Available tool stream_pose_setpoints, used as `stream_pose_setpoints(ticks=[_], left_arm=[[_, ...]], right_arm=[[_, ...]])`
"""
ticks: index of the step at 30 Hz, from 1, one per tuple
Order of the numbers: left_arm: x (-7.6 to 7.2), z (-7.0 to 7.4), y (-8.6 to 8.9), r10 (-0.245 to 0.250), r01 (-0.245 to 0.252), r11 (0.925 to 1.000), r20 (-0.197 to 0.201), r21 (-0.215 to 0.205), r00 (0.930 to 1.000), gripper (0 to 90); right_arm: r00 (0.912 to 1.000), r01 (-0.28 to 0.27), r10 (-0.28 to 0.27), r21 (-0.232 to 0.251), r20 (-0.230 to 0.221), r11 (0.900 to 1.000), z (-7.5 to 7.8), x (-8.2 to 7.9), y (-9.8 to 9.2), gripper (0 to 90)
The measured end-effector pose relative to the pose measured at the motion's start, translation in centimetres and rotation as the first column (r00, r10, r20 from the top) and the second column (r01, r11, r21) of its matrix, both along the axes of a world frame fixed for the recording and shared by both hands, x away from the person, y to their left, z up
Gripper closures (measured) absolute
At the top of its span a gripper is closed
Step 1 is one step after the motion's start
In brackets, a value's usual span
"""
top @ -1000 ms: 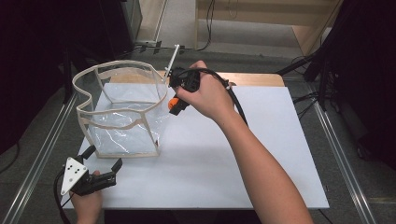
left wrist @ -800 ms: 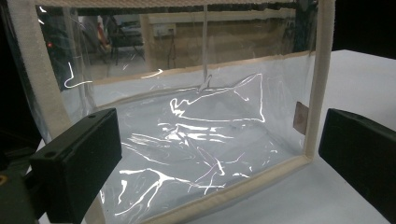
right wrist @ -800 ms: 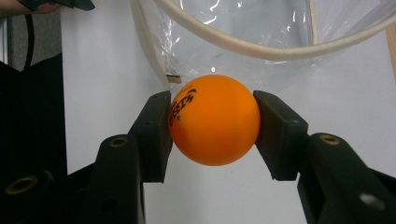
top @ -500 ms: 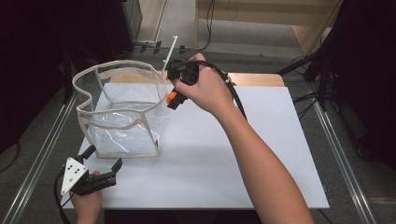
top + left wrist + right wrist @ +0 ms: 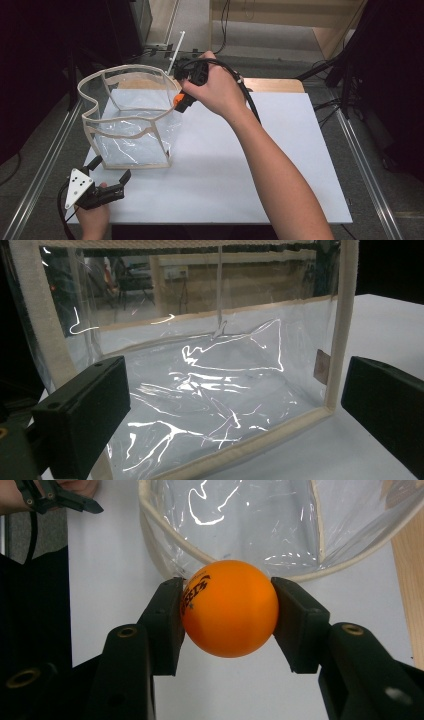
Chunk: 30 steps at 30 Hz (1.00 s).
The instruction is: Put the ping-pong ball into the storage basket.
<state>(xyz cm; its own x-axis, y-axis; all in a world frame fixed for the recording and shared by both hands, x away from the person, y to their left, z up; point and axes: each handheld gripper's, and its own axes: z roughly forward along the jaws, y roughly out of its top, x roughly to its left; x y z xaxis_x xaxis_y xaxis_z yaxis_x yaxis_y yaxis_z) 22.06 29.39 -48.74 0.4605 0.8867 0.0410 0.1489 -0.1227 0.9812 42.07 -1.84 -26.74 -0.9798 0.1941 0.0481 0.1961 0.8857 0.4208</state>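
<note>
white table (image 5: pixel 280 165) right half bare | right gripper (image 5: pixel 227 611) clamps orange ball (image 5: pixel 229 608) at clear bag (image 5: pixel 131 120) rim | left gripper (image 5: pixel 235 415) jaws apart

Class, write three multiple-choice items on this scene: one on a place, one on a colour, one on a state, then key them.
1. Where is the ball? A. inside the bag B. in the right tongs at the bag's rim C. loose on the table
2. What colour is the ball? A. white B. green C. orange
3. How are the left tongs? A. open, near the bag B. shut on the bag C. shut on the ball

Key: 1 B, both jaws press its sides; 2 C, plainly orange; 3 A, jaws apart, nothing between them.
</note>
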Motion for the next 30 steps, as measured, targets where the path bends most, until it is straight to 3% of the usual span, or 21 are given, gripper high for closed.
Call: stream_pose_setpoints(ticks=[30], left_arm=[[0.0, 0.0, 0.1, -0.002, 0.002, 1.0, -0.002, -0.006, 1.0, 0.1]], right_arm=[[1.0, -0.008, 0.008, -0.002, 0.005, 1.0, 0.6, 0.8, 2.4, 47.7]])
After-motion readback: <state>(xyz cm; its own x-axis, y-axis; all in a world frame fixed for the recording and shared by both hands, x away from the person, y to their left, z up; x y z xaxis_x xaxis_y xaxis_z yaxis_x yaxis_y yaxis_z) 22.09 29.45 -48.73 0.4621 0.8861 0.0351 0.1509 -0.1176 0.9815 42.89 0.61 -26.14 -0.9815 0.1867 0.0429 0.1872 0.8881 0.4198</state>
